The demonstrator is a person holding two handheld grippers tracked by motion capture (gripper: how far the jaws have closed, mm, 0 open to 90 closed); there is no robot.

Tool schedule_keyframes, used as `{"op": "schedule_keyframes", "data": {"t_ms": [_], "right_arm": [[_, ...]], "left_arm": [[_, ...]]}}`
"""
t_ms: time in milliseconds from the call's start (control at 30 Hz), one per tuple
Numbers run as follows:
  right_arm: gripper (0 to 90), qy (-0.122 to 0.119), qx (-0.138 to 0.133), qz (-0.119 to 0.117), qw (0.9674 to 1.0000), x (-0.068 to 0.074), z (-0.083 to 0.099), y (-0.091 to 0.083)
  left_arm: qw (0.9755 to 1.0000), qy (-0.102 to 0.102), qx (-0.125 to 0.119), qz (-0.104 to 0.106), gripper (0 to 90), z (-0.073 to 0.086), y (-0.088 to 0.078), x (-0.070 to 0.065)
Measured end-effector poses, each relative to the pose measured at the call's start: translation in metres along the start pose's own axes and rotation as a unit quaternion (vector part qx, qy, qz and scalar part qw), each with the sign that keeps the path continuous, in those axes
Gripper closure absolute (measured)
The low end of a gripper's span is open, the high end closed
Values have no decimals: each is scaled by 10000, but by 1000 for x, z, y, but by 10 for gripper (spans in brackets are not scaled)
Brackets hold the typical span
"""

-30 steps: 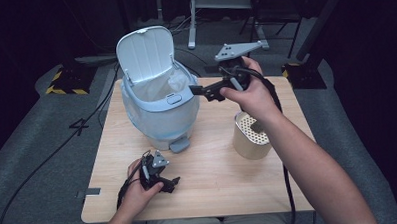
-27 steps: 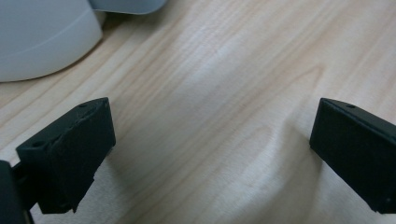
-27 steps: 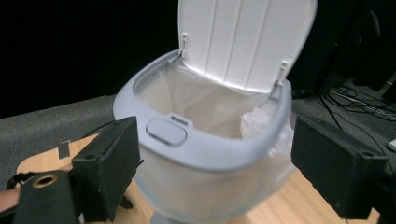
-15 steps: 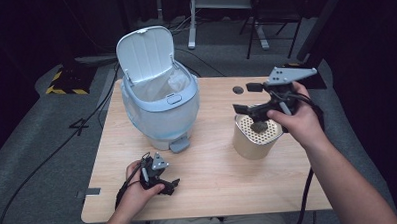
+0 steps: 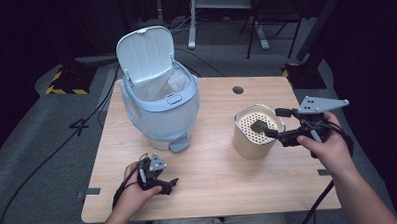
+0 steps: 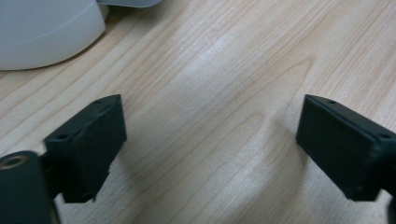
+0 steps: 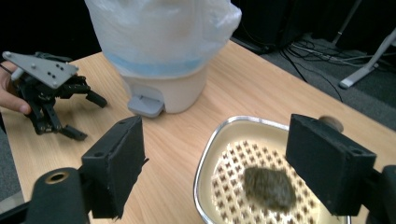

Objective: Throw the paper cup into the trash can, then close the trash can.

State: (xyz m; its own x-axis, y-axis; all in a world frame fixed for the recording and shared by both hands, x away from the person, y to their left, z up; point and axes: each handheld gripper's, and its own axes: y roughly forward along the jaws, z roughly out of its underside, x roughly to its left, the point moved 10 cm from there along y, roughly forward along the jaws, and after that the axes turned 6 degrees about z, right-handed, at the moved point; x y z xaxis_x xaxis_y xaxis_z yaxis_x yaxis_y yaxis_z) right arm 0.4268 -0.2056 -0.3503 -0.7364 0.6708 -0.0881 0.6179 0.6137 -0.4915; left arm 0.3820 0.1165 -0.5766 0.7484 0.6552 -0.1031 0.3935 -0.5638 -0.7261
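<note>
Broadly, the pale wooden surface (image 5: 214, 181) carries two things: a light-blue pedal bin with a plastic liner and its lid standing open (image 5: 158, 101) toward the far left, and a cream rounded-square metal container with a perforated insert (image 5: 256, 132) toward the right, well apart from the bin. On that insert lies a small dark greenish-brown lump (image 7: 268, 186), the thing in hand. The right gripper (image 5: 267, 129) is the nearer one by far: it points level across the container's rim from the right side, its tips just over the lump. In the right gripper view the lump sits low between the two black jaws, which have just been closing yet stand apart on either side of it without touching, holding nothing. The left gripper (image 5: 171, 185) rests near the front edge, jaws wide over bare wood, empty, well apart from the container.
</note>
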Motion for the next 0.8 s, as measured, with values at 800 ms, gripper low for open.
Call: {"op": "schedule_keyframes", "data": {"t_ms": [800], "right_arm": [[229,637,795,544,9933,-29,151,11]], "left_arm": [[9972,-254,-696,68,228,-17,-36,6]]}}
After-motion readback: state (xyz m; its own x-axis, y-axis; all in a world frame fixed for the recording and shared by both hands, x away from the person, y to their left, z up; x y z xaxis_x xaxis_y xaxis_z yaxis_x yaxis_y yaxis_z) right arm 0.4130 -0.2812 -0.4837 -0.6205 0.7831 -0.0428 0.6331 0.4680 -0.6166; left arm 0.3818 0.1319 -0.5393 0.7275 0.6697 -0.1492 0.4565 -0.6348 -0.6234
